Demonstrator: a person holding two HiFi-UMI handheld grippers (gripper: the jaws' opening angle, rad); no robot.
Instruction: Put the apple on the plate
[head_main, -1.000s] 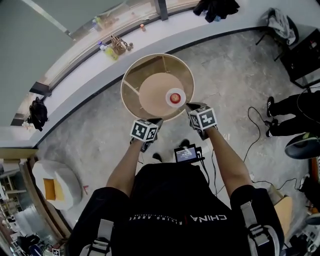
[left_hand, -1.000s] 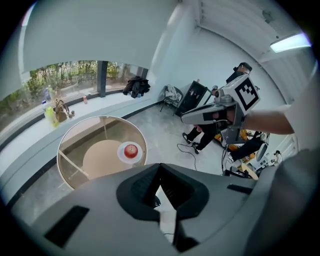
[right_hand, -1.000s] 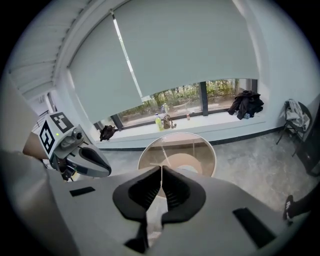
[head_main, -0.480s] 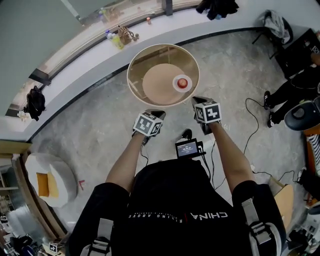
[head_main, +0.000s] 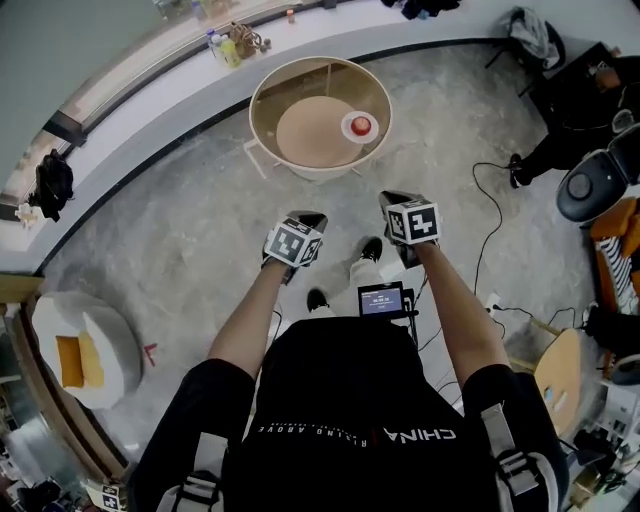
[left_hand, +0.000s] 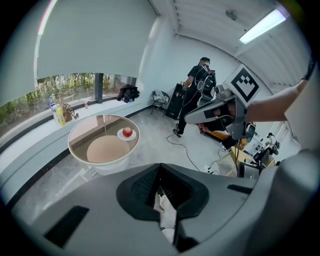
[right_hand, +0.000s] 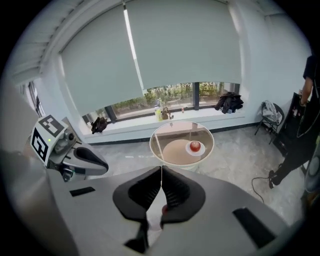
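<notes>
A red apple (head_main: 361, 125) sits on a small white plate (head_main: 348, 128) on the right side of the round glass-topped table (head_main: 263, 95). The person stands well back from the table. My left gripper (head_main: 305, 217) and right gripper (head_main: 392, 198) hang over the floor short of it, both shut with nothing held. In the left gripper view the apple (left_hand: 127, 131) and plate (left_hand: 121, 136) lie far ahead of the shut left gripper (left_hand: 159, 170). From the right gripper view the apple (right_hand: 195, 146) shows beyond the shut right gripper (right_hand: 161, 169).
Bottles (head_main: 222, 45) and dark bags (head_main: 52, 180) rest on the curved window sill. Cables (head_main: 490, 230) trail over the floor at the right, near a person in black (left_hand: 192, 95) and equipment. A white round seat (head_main: 80, 350) stands at the left.
Both grippers have drawn back from the table together, and the table now lies farther off in the head view. The apple stays on the plate.
</notes>
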